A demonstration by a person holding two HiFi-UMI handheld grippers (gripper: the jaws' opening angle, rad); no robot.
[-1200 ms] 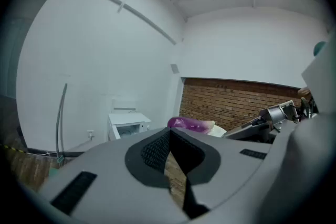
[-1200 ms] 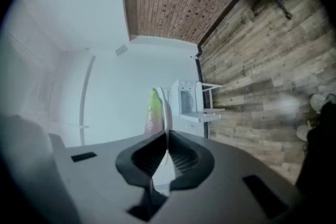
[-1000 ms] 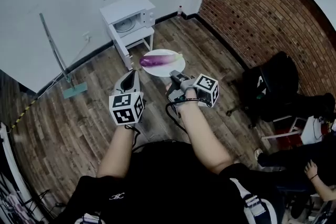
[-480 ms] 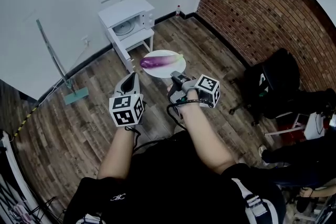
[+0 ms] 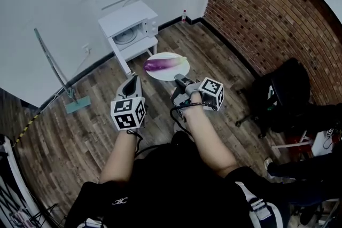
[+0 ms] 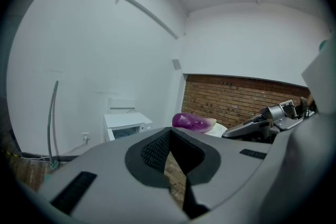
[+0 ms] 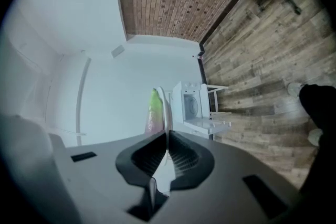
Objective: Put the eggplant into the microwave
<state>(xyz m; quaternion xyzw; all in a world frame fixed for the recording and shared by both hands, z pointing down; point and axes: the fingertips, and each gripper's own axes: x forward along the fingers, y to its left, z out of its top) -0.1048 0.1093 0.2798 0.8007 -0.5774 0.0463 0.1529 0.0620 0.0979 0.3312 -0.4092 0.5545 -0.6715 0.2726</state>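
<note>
I am pinching the rim of the round white plate [image 5: 177, 73] in my right gripper [image 5: 179, 81], its jaws nearly closed on it. I am holding the plate level so the glossy purple eggplant [image 5: 160, 64] is lying steady on it. The boxy white microwave [image 5: 130, 20] is standing well apart ahead. My left gripper [image 5: 132, 78] is hanging beside the plate with its jaws together and empty.
</note>
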